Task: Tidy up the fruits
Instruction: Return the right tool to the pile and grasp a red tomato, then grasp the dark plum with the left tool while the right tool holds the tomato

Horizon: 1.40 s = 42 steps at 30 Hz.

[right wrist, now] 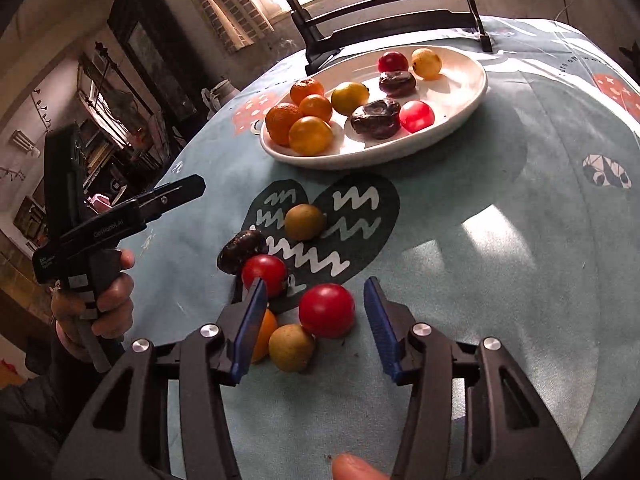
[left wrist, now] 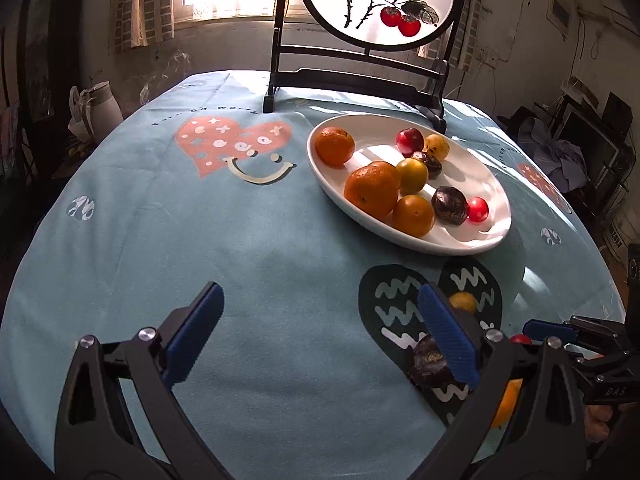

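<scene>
Right tongs (right wrist: 314, 326) spread wide around red fruit (right wrist: 327, 311) on tabletop (right wrist: 500, 280); left tongs (left wrist: 320, 336) spread, empty; plate (right wrist: 460, 112) beyond.

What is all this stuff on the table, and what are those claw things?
Plate: one, white, oval, far side of the table.
Fruits on plate: nine; four orange, two yellow, two red, two dark brown.
Loose fruits: six on the cloth near the grippers; two red, two yellow-green, one dark brown, one orange partly hidden.
Tablecloth: one, light blue, printed hearts.
Screen stand: one, black, behind the plate.
Left gripper: open, empty.
Right gripper: open, around a red fruit.
</scene>
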Motion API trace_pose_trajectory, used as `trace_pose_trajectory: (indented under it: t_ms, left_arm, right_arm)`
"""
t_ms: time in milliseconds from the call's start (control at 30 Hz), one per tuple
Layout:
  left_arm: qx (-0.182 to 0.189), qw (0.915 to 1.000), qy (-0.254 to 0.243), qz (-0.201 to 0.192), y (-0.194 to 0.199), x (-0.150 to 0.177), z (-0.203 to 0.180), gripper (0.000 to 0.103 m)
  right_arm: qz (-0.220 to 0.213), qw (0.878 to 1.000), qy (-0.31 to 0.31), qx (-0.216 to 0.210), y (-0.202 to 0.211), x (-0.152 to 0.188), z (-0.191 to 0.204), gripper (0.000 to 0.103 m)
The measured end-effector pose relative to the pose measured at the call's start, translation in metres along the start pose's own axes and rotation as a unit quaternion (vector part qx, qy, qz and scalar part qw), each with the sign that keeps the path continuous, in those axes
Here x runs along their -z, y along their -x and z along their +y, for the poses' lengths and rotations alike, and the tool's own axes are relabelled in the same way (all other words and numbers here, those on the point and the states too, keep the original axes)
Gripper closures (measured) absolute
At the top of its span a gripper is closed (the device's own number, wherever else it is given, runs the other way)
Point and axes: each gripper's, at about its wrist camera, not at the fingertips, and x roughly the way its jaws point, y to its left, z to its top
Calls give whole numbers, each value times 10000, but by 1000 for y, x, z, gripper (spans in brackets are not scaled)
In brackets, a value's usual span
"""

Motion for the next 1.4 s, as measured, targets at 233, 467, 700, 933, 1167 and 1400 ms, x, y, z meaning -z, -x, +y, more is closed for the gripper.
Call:
trace_pose_trajectory:
  t_ms: [233, 467, 700, 933, 1167, 1400]
  left_arm:
    - [-6, 9999, -88, -54, 4, 2, -3, 4]
    - [4, 9998, -168, -92, 6, 2, -6, 4]
    - [1165, 9848, -1272, 192, 15, 11, -21, 6]
    - [1433, 9599, -2383, 358, 16, 37, -52, 52]
    - [1196, 9517, -2808, 328, 8, 50, -67, 53]
    - [847, 9467, -3105, 138, 2, 58, -76, 56]
  right_arm:
    - [201, 9998, 15, 50, -9, 2, -2, 64]
    - [215, 9997, 37, 107, -9, 4, 0, 71]
    - [-71, 9997, -216, 94, 2, 0, -9, 71]
    - [-99, 9993, -359, 96, 3, -2, -15, 71]
    - [-95, 9994, -303, 126, 3, -2, -12, 71]
    - [-137, 9993, -292, 162, 4, -2, -11, 71]
